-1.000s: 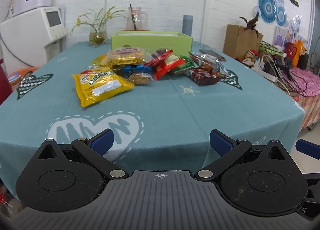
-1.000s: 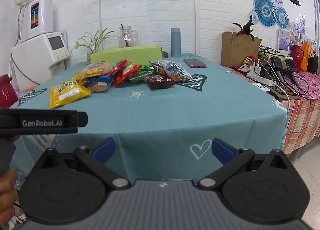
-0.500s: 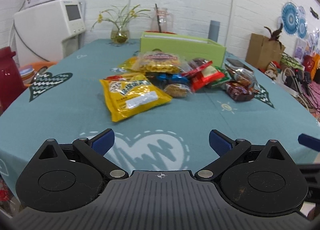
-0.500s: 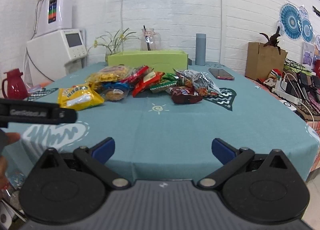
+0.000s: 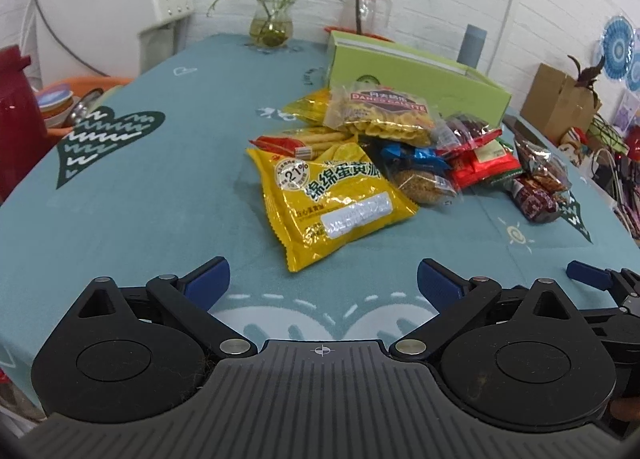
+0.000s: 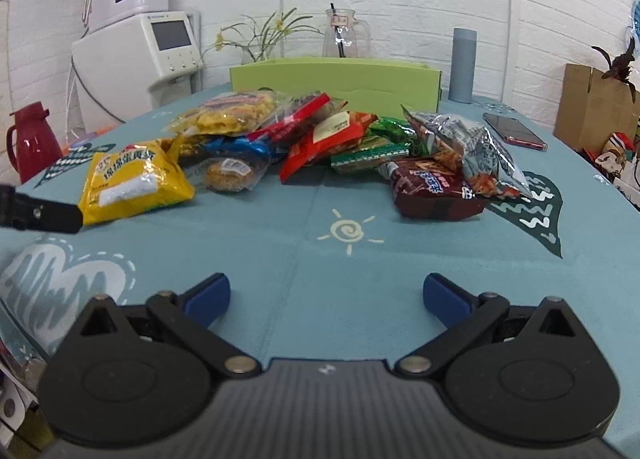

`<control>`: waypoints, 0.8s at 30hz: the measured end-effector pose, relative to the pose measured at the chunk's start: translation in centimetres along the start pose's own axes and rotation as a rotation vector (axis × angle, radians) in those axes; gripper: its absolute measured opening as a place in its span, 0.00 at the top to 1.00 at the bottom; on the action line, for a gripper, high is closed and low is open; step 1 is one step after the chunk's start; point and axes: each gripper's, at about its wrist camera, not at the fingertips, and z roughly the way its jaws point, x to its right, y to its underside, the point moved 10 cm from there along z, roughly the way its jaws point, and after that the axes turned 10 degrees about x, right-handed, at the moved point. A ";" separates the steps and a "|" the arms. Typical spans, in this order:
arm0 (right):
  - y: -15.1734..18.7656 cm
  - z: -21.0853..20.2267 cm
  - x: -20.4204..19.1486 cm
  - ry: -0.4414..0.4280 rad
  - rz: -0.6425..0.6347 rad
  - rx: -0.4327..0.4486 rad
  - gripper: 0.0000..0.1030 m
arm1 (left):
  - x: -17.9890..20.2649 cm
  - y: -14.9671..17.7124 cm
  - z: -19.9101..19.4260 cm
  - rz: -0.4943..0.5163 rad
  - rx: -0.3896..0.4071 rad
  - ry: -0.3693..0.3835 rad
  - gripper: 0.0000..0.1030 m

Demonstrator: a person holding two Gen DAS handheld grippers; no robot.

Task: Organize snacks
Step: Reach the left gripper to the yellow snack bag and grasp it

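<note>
Teal-clothed table (image 5: 160, 187); yellow packet (image 5: 332, 199) just ahead of left gripper (image 5: 322, 279), nearest, likely first target. Right gripper (image 6: 326, 295) beside, both spread wide, empty. Green box (image 5: 416, 79) beyond, presumably for snacks.

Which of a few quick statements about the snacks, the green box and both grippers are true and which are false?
1. Both grippers are open and hold nothing. True: the left gripper and right gripper have their fingers spread over bare cloth.
2. The yellow bag lies nearest the left gripper. True.
3. The green box stands in front of the snack pile. False: it stands behind the pile, toward the wall.
4. The phone lies inside the green box. False: it lies on the tablecloth, to the right of the snacks.
5. The brown pack sits at the right end of the pile. True.
</note>
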 end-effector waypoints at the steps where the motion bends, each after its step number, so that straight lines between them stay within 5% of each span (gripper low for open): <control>1: -0.4 0.1 -0.2 -0.013 0.011 -0.041 0.00 | -0.2 -0.5 0.3 0.003 -0.004 0.012 0.13; 6: -4.6 0.5 -6.7 -0.284 -0.046 0.006 0.00 | -2.0 -3.6 2.6 -0.035 -0.003 0.046 0.14; 11: -4.4 2.8 -13.8 -0.526 -0.072 -0.075 0.00 | -3.6 -4.7 5.0 -0.137 -0.057 0.113 0.23; 17: -3.9 5.9 -17.4 -0.579 -0.084 -0.138 0.01 | -3.0 -5.5 6.6 -0.191 -0.102 0.213 0.37; 24: -3.2 4.7 -14.7 -0.525 -0.075 -0.141 0.01 | 2.0 -2.9 4.8 -0.149 -0.224 0.388 0.33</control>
